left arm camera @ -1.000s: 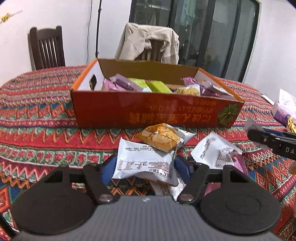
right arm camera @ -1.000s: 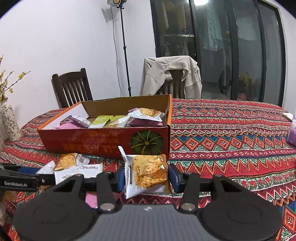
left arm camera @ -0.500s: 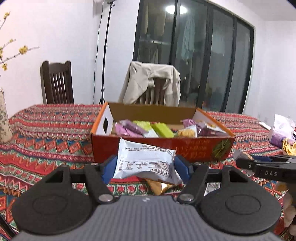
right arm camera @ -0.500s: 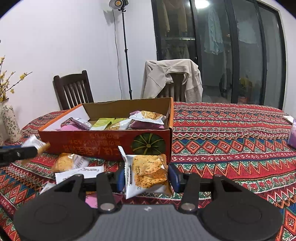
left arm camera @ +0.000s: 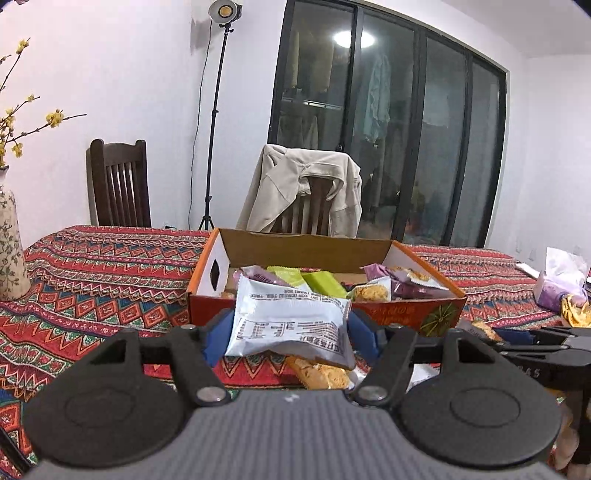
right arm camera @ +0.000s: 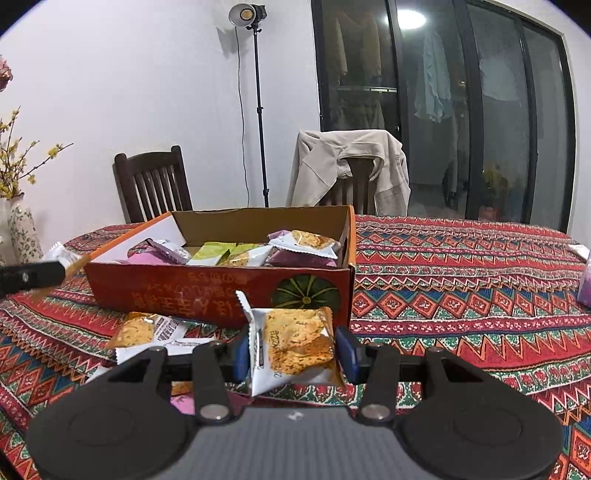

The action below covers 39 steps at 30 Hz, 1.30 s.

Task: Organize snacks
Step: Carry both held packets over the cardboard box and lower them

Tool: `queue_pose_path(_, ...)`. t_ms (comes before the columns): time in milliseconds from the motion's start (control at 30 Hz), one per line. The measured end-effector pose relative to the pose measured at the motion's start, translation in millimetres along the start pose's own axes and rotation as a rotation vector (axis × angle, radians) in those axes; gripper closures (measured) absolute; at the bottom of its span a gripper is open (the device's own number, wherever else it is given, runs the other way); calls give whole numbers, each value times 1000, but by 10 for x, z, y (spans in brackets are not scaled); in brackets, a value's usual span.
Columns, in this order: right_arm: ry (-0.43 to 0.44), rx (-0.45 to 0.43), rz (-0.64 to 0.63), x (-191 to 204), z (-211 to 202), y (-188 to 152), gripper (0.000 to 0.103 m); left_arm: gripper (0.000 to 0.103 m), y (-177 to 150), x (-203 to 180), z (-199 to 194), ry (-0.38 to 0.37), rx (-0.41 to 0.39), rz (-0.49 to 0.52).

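Item: white snack packet, printed back outward with small black text too fine to read, clamped crosswise between the blue pads of the left gripper and held off the table, just short of the box. Item: clear-fronted packet of golden crackers, gripped between the blue pads of the right gripper, white sealed edge standing up on the left-finger side; lettering down its side cannot be made out. Ahead of both sets of fingers: open orange-red cardboard box bearing gold characters, upside down as seen, and a green pumpkin emblem at its right end; contents are purple, green and white packets and cracker packets, loosely piled. Loose packets on the table: one cracker packet beyond the right gripper's left finger, another below the left gripper's load. Surface: tablecloth in red, green, blue and cream zigzag bands. To the left of the fingers, a floral vase with yellow-blossomed twigs. Room: white walls, dark wooden chair, second chair draped with a beige jacket, lamp on a tall stand, dark glazed doors. Beyond the left gripper's right finger: purple tissue pack.
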State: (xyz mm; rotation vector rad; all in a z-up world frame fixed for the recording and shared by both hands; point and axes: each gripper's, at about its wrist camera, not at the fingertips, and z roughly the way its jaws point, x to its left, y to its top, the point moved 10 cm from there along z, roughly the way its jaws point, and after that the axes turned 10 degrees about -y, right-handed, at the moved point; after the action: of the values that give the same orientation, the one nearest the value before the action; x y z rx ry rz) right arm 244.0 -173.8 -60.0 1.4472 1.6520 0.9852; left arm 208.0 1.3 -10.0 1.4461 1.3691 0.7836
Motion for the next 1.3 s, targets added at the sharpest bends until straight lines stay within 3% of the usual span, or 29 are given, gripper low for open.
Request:
queue_pose_path(367,28,-40,3,86,-141,255,57,34,306,-144,51,3,6,32)
queue_pose_path(733,38,-118,-26,206,-181,740,57,33,664,-169,299,36,-9,17)
queue_pose_path(1300,40,-127,-2,428,389,1238,56,33,1030,251,915,124,-55,-89)
